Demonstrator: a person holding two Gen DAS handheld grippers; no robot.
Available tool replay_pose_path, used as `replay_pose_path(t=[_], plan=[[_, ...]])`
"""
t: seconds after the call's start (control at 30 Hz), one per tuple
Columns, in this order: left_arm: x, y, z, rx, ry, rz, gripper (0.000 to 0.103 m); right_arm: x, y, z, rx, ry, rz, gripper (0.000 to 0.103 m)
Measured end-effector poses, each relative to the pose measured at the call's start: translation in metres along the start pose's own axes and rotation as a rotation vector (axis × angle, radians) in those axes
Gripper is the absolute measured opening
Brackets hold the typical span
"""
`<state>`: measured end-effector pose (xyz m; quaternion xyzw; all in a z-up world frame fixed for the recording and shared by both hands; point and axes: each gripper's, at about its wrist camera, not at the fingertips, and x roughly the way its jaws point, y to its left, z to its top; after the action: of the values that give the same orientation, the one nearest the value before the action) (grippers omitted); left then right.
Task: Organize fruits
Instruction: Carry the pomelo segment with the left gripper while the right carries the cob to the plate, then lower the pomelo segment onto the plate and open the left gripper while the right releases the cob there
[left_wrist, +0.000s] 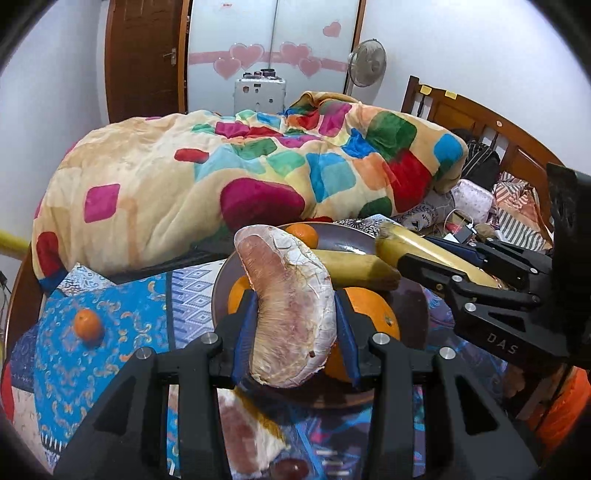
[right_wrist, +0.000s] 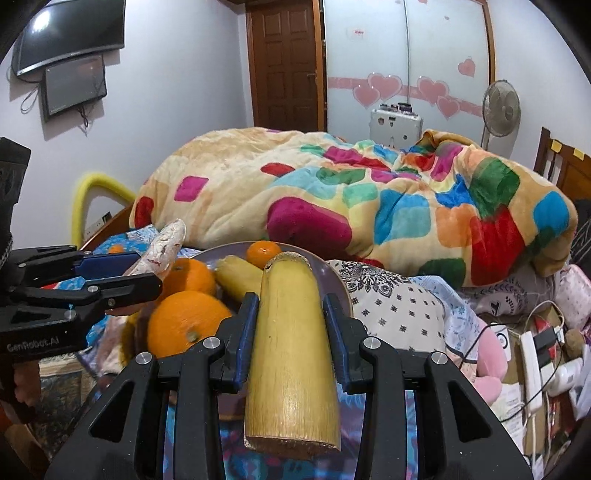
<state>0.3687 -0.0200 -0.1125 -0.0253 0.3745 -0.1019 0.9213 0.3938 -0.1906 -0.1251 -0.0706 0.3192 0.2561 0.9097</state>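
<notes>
**A:** Jaws first. Your left gripper (left_wrist: 293, 314) is closed partway on the pomelo wedge (left_wrist: 291, 306), blue pads pressing both flanks, and the wedge stands on end above the near rim of the plate (left_wrist: 332, 236). Your right gripper (right_wrist: 291, 317) is clamped just as narrowly on the sugarcane piece (right_wrist: 291, 350), which juts forward over the plate's right side.

**B:** So what can go wrong for you here?

**A:** I judge the wedge the weak point: it is soft, membrane-skinned and gripped low, so it may tear or tip out if you squeeze or swing. The cane is hard and smooth and could slide through the pads as you tilt it down. Your two grippers sit close together over the plate, so they may knock each other.

**B:** And on the plate itself?

**A:** It already carries two large oranges (right_wrist: 188, 325), a mandarin (right_wrist: 264, 253) and another cane piece (right_wrist: 240, 275). It lies on soft bedding, so a hard drop could rock it and roll the fruit. One stray mandarin (left_wrist: 88, 326) lies left of the plate on the blue patterned sheet (left_wrist: 129, 314).

**B:** Beyond the plate?

**A:** A patchwork blanket (left_wrist: 221, 173) is heaped behind it, then a door (left_wrist: 144, 55), a wardrobe with pink hearts (left_wrist: 273, 44) and a fan (left_wrist: 367, 61).
</notes>
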Motion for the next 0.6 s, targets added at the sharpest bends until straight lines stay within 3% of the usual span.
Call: replay_pose_path(t=[0.33, 0.6], plan=[[0.008, 0.009, 0.002, -0.035, 0.001, -0.019, 0.041, 0.016, 0.012, -0.004, -0.047, 0.059, 0.034, 0.033], [0.007, 0.003, 0.001, -0.008, -0.004, 0.023, 0.047, 0.018, 0.012, -0.002, -0.047, 0.070, 0.039, 0.033]])
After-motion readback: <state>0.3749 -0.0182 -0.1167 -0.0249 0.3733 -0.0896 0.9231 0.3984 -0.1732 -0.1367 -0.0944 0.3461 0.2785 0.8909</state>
